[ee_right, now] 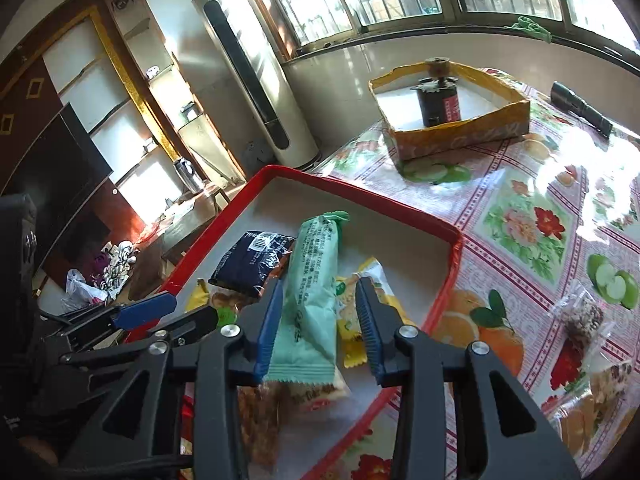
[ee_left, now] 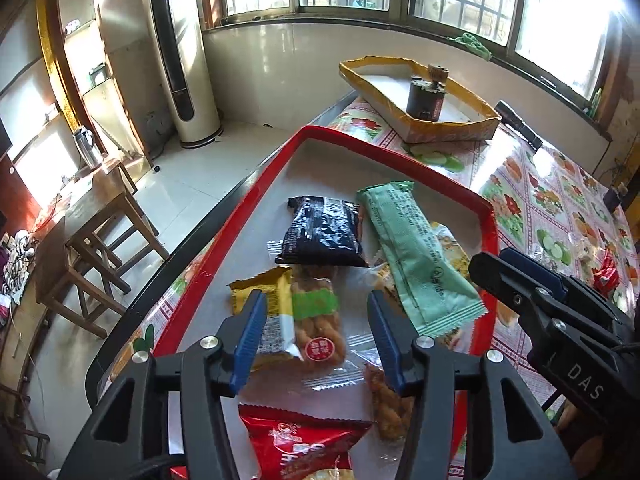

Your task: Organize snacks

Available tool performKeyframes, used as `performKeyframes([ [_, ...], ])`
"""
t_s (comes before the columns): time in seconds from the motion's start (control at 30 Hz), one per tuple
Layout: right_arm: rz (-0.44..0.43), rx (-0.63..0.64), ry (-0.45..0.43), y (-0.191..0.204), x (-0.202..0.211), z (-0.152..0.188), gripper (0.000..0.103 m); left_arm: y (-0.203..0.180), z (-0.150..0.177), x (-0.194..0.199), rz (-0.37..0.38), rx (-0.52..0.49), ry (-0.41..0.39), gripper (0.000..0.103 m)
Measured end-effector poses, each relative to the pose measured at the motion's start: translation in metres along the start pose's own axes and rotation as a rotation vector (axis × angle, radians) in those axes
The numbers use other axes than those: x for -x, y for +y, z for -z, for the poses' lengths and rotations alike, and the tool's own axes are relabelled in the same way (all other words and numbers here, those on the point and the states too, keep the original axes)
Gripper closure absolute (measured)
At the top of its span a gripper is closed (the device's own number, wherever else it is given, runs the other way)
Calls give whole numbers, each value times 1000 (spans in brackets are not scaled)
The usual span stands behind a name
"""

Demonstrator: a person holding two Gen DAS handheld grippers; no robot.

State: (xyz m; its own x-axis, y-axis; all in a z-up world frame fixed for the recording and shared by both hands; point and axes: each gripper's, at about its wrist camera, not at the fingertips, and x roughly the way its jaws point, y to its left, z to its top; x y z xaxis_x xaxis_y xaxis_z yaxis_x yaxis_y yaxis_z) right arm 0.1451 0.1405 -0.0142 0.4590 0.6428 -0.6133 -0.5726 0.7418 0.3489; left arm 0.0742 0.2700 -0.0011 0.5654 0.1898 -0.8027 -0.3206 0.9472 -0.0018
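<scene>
Little print is legible: "DAS" on the right gripper's body; the snack wrappers' print is too small to read. The left gripper stands fairly wide over a yellow twisted-pastry pack, pads clear of it. The right gripper stands narrower, its pads either side of the green wafer pack without pressing. Both packs lie in the red-rimmed tray beside a black pack. The worktop carries a floral cloth, with windows behind.

Red-rimmed tray holds flat-lying snacks: black packet, long green packet, twisted-pastry pack, red packet.
</scene>
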Motion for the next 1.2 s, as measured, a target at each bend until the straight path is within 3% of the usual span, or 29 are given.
performKeyframes([
  [0.3,51,-74,-38,-34,48,29,53,-36,13,20,58,-45,-13,40],
  [0.57,128,-153,-80,-77,90,53,50,-74,24,28,116,-111,-5,40],
  [0.8,225,-255,-126,-126,124,53,49,-96,30,35,159,-162,-6,40],
  [1.2,320,-317,-162,-167,171,82,46,-142,37,32,218,-222,23,40],
])
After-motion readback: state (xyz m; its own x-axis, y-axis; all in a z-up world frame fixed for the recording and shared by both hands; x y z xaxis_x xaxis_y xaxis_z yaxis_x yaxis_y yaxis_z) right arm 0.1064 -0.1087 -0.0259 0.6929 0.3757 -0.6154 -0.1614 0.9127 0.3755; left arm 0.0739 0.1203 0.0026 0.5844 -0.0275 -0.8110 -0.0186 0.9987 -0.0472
